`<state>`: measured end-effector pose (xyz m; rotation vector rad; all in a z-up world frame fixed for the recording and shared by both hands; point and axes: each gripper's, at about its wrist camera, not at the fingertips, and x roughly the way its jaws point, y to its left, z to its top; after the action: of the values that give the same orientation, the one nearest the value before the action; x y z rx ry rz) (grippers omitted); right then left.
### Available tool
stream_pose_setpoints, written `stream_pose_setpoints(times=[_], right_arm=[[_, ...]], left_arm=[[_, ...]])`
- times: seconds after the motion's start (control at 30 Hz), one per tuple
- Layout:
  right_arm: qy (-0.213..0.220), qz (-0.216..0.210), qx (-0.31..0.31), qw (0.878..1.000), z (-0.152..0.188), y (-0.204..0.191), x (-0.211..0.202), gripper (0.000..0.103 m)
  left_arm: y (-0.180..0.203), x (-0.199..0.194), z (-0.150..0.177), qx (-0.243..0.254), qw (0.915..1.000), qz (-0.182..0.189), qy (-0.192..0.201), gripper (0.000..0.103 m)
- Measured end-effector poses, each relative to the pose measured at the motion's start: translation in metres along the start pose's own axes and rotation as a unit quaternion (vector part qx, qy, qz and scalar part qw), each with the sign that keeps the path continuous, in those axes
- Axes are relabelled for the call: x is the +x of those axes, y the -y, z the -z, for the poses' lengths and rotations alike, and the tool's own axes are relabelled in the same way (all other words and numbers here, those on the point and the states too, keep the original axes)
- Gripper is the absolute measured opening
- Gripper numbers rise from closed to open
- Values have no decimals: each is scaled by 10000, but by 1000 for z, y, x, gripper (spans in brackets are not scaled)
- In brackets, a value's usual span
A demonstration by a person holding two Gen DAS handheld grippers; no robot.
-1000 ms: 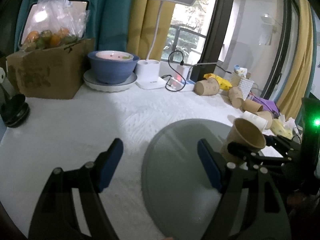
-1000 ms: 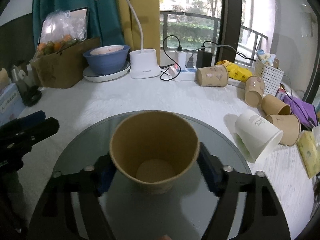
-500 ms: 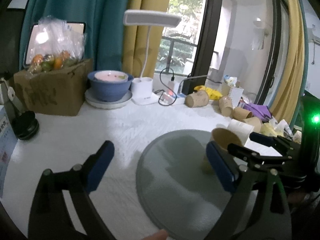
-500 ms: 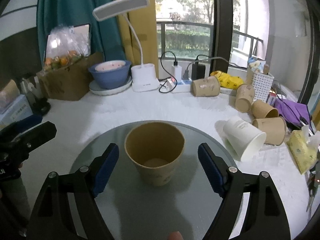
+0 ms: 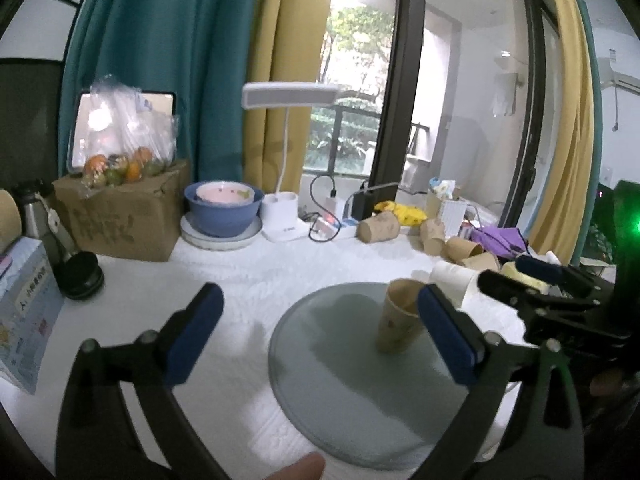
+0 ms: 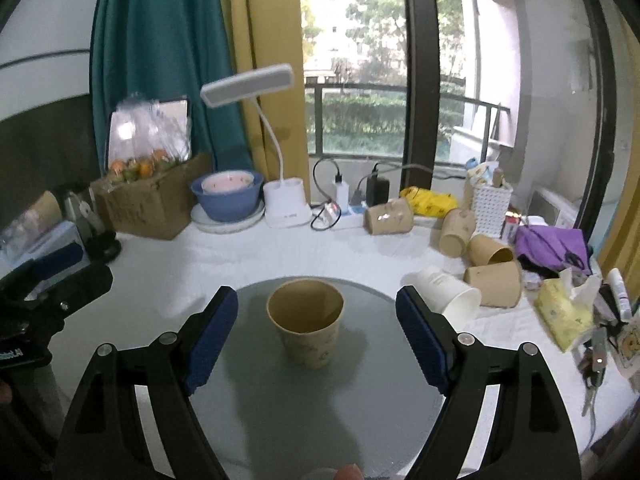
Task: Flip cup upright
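Note:
A brown paper cup [image 6: 306, 322] stands upright, mouth up, on the round grey glass plate [image 6: 320, 408]. It also shows in the left wrist view [image 5: 396, 322], on the plate [image 5: 340, 376]. My right gripper [image 6: 318, 338] is open and empty, its blue pads well apart on either side of the cup, held back from it. My left gripper [image 5: 320, 338] is open and empty, above the plate's left part, left of the cup.
Several paper cups lie on their sides at the right: a white one [image 6: 446, 298] and brown ones [image 6: 494, 282], [image 6: 388, 216]. A blue bowl [image 6: 226, 198], a desk lamp [image 6: 286, 208], a cardboard box [image 6: 152, 208] and a power strip [image 6: 340, 216] stand along the back.
My right gripper let go of the cup, opened wide and pulled back and up. The cup now stands free on the plate. My left gripper also rose and drew back.

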<state>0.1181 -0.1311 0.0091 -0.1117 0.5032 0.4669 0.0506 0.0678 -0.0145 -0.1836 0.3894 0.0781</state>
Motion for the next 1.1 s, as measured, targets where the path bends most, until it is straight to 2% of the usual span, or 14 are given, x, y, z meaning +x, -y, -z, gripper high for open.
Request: stream_pose_setpoints(times=[0.17,0.43,0.63,1.1], right_arm=[[242,52,58,9997,-7,5,-28,84],[592,76,108,9982,-14,11,-64,84],[684,64,146,9975,-15,14,-72,84],[689,97,183,9974,-15,16,-72,84]], left_arm=[[9,-15,-9,32,9999,-103,85,99],[30,-38,-18,353,9981,-160,484,99],[35,-48,-21,442,9965,-145,701,99],[37,-50,-23,459,9964,-91,711,99]])
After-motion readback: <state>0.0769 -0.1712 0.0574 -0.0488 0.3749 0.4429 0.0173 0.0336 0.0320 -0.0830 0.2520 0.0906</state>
